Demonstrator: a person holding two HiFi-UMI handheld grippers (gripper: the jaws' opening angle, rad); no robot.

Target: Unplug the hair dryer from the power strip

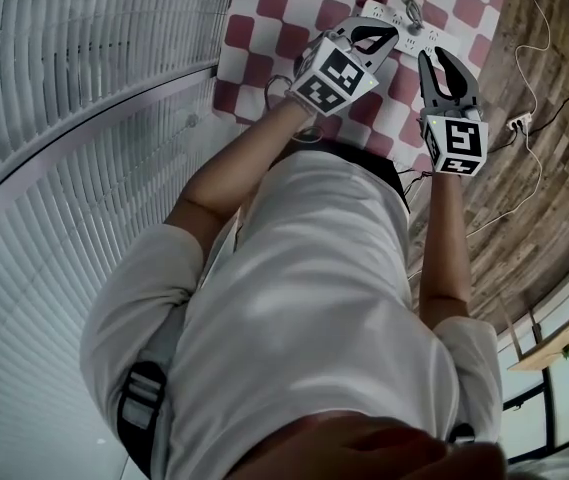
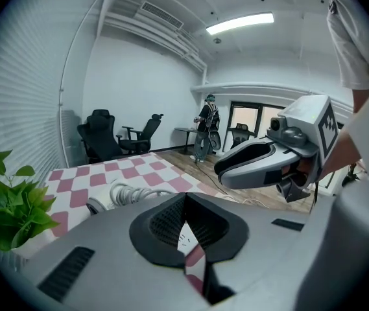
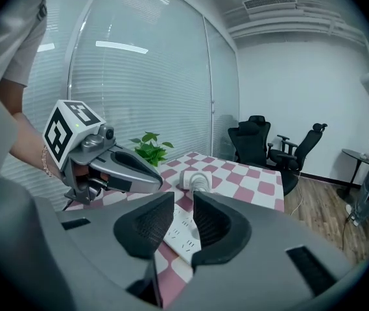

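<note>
One clenched left gripper and parted, empty right gripper half-cover the power strip.

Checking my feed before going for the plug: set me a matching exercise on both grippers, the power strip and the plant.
1 left grey gripper
2 right grey gripper
3 white plastic power strip
4 green leafy plant

A jaws apart, nothing between
B lying on the red-and-white checked cloth
C jaws together
D by the slatted blinds

Pairs: 1-C, 2-A, 3-B, 4-D.
</note>
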